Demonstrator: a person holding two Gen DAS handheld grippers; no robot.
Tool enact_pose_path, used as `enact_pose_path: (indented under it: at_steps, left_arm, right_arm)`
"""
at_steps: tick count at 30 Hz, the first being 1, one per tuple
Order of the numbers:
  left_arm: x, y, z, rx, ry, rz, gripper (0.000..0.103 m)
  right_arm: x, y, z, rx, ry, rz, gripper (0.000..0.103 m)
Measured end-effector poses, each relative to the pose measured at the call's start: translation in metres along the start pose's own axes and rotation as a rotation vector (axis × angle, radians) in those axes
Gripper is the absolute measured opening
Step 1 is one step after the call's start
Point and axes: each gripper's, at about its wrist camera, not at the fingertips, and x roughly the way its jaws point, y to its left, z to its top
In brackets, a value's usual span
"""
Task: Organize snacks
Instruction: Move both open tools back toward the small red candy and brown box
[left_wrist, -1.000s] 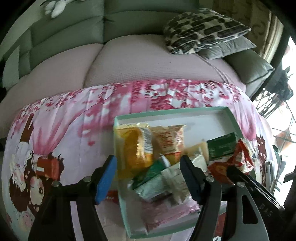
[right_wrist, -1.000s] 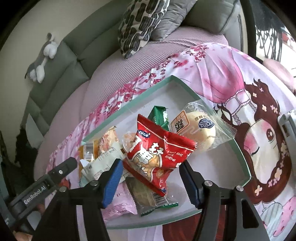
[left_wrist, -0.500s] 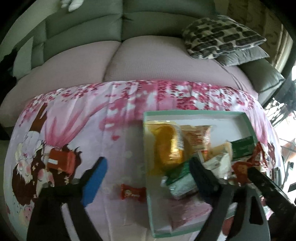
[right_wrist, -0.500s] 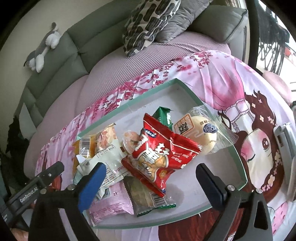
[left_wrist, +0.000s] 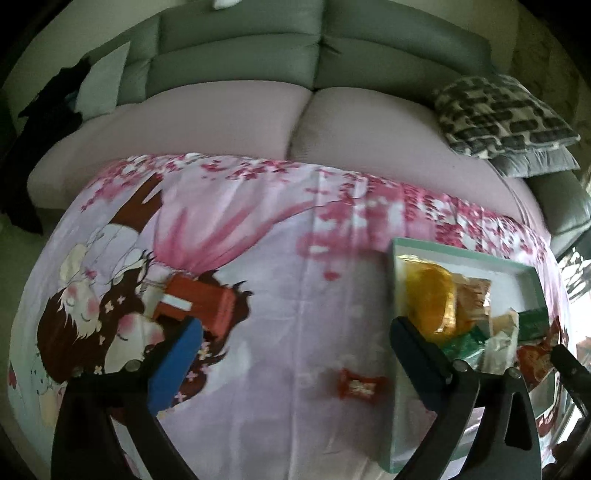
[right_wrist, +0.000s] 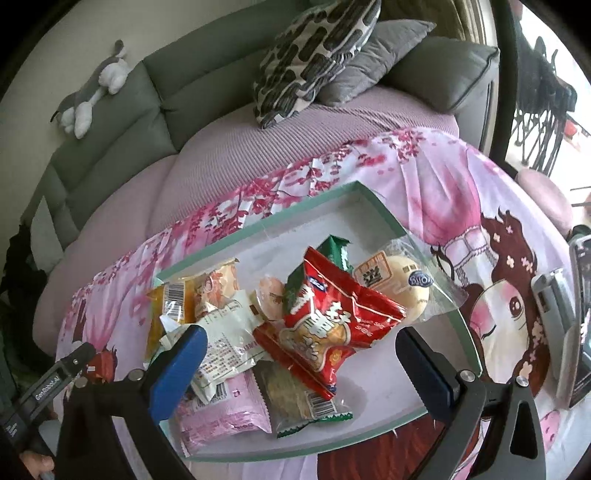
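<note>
Red snack bag (right_wrist: 332, 325); mint-green tray (right_wrist: 258, 225); pink floral cloth (left_wrist: 258, 229).

Left view motion-blurred; small red candy (left_wrist: 361, 384) label unreadable. Tray (left_wrist: 461, 254) lower right hidden behind black finger. Right view: pink packet (right_wrist: 225, 413) partly behind blue finger.

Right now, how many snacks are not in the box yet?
2: a small red candy lying just left of the box, and a bigger red packet farther left. Others may be hidden.

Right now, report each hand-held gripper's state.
Left hand-held gripper: open, holding nothing, above the pink printed cloth.
Right hand-held gripper: open, holding nothing, over the teal-rimmed snack tray.
</note>
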Motion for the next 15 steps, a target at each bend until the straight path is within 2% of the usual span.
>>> enact_pose_path:
  at_steps: [8,15]
  left_arm:
    - [0.003,0.027,-0.001,-0.057,0.005,0.008,0.101]
    - [0.005,0.052,-0.002,-0.098,0.009,0.050,0.101]
  right_arm:
    - [-0.011,0.010,0.003,-0.014,-0.045,-0.029,0.103]
    - [-0.017,0.026,0.003,-0.049,-0.063,-0.024,0.103]
